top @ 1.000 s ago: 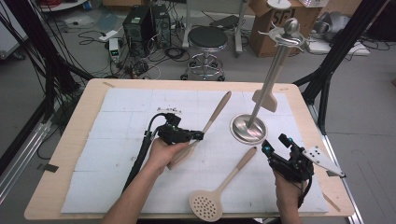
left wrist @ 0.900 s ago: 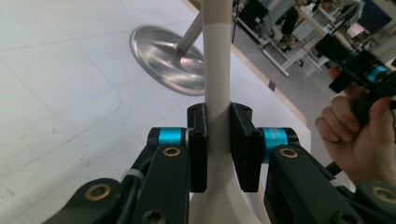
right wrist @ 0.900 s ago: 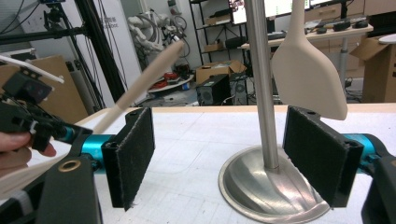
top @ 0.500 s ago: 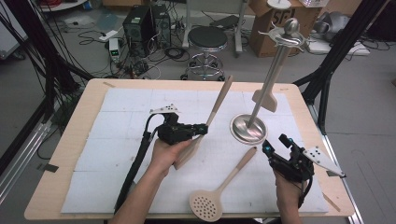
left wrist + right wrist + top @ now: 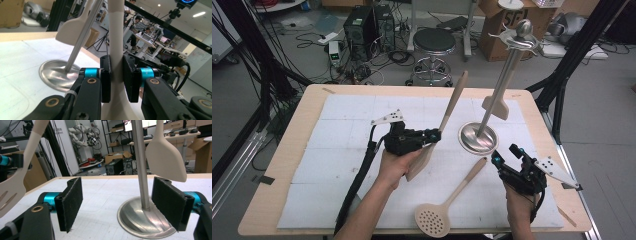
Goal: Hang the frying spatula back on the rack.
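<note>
Now the left claw (image 5: pixel 432 136), clamped on the slotted spatula's handle (image 5: pixel 451 107), has lifted it higher, seemingly clear of the surface (image 5: pixel 337 140); right claw (image 5: pixel 502 162) unmoved, wide open.

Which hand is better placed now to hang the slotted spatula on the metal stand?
Left. The left gripper is shut on the slotted spatula, raised beside the metal stand. The right gripper is open, holding nothing.
</note>
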A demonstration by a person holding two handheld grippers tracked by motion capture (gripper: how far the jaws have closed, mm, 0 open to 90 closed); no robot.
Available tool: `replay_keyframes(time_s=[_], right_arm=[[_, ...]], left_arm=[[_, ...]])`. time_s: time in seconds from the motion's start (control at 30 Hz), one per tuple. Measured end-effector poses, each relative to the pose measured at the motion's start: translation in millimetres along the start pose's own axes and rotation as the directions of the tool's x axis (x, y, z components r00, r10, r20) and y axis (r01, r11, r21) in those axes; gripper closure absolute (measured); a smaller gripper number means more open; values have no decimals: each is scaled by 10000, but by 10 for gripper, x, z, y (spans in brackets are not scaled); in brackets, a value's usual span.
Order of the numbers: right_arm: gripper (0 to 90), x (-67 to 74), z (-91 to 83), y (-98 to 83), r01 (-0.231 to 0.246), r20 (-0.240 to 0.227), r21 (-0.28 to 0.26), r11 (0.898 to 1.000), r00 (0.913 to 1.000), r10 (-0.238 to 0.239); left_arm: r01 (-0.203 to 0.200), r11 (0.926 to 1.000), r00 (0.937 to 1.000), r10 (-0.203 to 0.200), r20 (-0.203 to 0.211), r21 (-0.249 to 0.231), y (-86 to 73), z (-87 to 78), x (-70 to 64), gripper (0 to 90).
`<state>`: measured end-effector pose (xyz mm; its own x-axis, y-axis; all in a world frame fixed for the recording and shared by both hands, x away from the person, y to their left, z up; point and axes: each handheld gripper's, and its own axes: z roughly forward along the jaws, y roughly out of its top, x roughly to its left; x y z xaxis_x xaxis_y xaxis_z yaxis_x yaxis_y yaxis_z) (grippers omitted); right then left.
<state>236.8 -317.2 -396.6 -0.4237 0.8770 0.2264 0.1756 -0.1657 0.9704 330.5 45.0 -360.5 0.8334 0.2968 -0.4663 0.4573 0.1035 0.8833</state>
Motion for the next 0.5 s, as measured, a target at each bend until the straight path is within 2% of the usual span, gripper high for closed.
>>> replay_keyframes(time_s=[0.2,0.4,0.5], right_arm=[[243,8,12,-6,-33,-89,41,10000,10000,34],[243,0,4,-14,-69,-118,71,10000,9999,70],[243,-9,6,-20,-91,-91,79,9999,9999,92]], left_arm=[[-91,9998,9998,93,148,-154,35,68,-47,780],[-223,9997,9996,225,157,-123,136,174,-82,779],[-417,9991,9990,418,138,-81,196,212,-129,780]])
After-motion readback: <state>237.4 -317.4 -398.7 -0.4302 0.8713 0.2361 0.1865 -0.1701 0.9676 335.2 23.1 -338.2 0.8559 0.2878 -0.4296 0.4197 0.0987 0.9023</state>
